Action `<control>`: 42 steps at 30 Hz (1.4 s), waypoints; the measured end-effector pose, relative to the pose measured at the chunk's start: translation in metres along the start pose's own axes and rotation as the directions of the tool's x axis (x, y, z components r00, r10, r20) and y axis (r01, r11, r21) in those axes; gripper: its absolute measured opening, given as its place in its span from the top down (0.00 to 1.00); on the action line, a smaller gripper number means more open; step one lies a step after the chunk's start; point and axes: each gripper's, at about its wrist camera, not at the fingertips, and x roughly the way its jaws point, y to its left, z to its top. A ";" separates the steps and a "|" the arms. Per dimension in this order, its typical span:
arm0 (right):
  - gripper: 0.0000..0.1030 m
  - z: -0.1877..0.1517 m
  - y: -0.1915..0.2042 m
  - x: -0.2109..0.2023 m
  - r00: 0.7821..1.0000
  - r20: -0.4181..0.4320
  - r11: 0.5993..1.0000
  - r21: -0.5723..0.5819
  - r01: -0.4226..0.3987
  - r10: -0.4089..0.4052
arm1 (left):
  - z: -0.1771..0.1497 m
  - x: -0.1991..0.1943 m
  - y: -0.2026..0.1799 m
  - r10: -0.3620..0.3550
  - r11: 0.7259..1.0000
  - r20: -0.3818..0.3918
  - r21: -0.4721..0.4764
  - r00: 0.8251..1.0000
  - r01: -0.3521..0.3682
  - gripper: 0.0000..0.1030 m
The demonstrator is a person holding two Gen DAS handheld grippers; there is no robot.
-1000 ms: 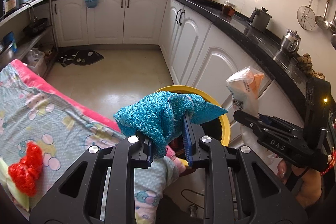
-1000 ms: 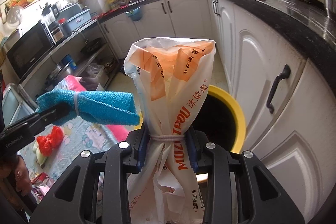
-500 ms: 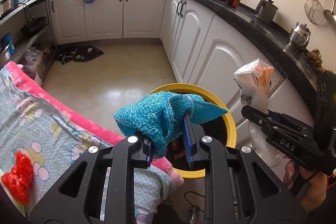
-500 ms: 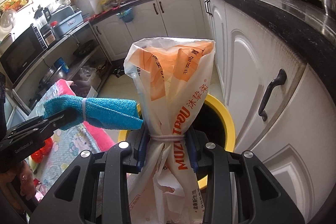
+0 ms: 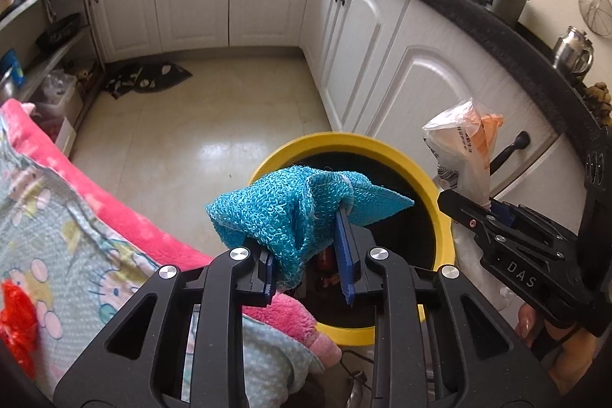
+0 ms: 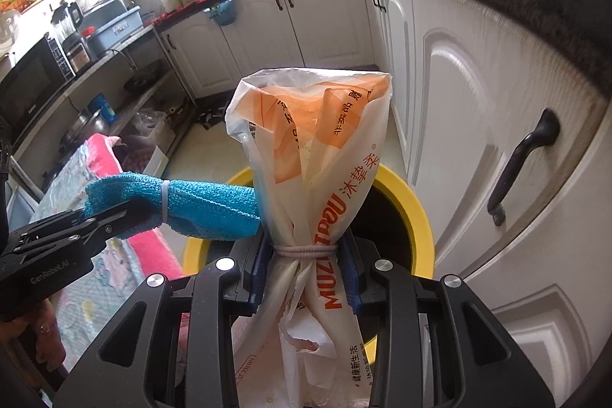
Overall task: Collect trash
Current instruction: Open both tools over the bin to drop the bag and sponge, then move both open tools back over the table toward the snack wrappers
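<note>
Now, step in hand: I judge this as the carry-to-bin step, with both pieces of trash brought up over the yellow bin [image 5: 443,217]
Left gripper [image 5: 306,264]: clamped on the blue knitted cloth [image 5: 283,213], which bunches above the jaws and hangs over the near-left part of the bin's mouth
Right gripper [image 6: 306,272]: closed narrow on the tied neck of the orange-and-white plastic bag [image 6: 317,148]; the bag stands up above the jaws, over the bin's opening in this view
Next move: I'd want each load well inside the yellow rim, then the jaws let go so cloth and bag drop in
Edges: the bin sits between the pink blanket [image 5: 126,217] on the left and the white cabinet doors [image 6: 463,125] on the right; a dark door handle [image 6: 524,163] juts out near the bag
Open room: bare floor [image 5: 199,125] beyond the bin; the two grippers are close, so I'd keep them apart
</note>
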 end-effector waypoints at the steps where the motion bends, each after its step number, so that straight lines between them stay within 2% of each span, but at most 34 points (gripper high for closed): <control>1: 0.69 -0.001 -0.001 0.006 1.000 -0.011 1.000 -0.001 0.005 -0.005 | -0.001 0.005 0.001 0.000 1.000 -0.011 -0.005 1.000 0.000 0.81; 8: 0.68 -0.013 -0.010 0.035 0.997 -0.078 1.000 0.022 0.015 -0.014 | -0.005 0.025 0.000 -0.001 1.000 -0.058 -0.010 0.998 0.001 0.78; 13: 0.64 -0.014 -0.015 0.041 0.995 -0.093 0.999 0.037 0.028 -0.024 | -0.006 0.024 -0.001 0.005 1.000 -0.053 -0.002 0.999 -0.005 0.69; 15: 0.59 -0.015 -0.015 0.040 0.995 -0.092 0.999 0.040 0.029 -0.025 | -0.005 0.022 0.000 0.003 1.000 -0.047 -0.006 0.999 -0.003 0.66; 21: 0.52 -0.016 -0.019 0.031 0.997 -0.071 0.997 0.068 0.033 -0.028 | -0.006 0.004 0.008 0.002 1.000 -0.018 -0.026 1.000 -0.002 0.56; 27: 0.47 -0.018 -0.018 0.017 0.998 -0.049 0.996 0.079 0.033 -0.029 | -0.012 -0.019 0.019 0.019 0.998 0.012 -0.054 1.000 -0.018 0.36; 32: 0.41 -0.020 -0.005 0.001 1.000 -0.020 0.998 0.061 0.025 -0.024 | -0.019 -0.039 0.028 0.039 0.997 0.041 -0.075 0.998 -0.035 0.17; 34: 0.39 -0.020 0.001 -0.007 1.000 -0.005 0.998 0.052 0.021 -0.021 | -0.023 -0.051 0.033 0.054 0.996 0.056 -0.080 0.997 -0.049 0.12; 42: 0.31 -0.019 0.024 -0.031 0.999 0.051 0.999 0.030 -0.020 0.019 | -0.033 -0.092 0.056 0.104 0.986 0.112 -0.140 0.988 -0.088 0.10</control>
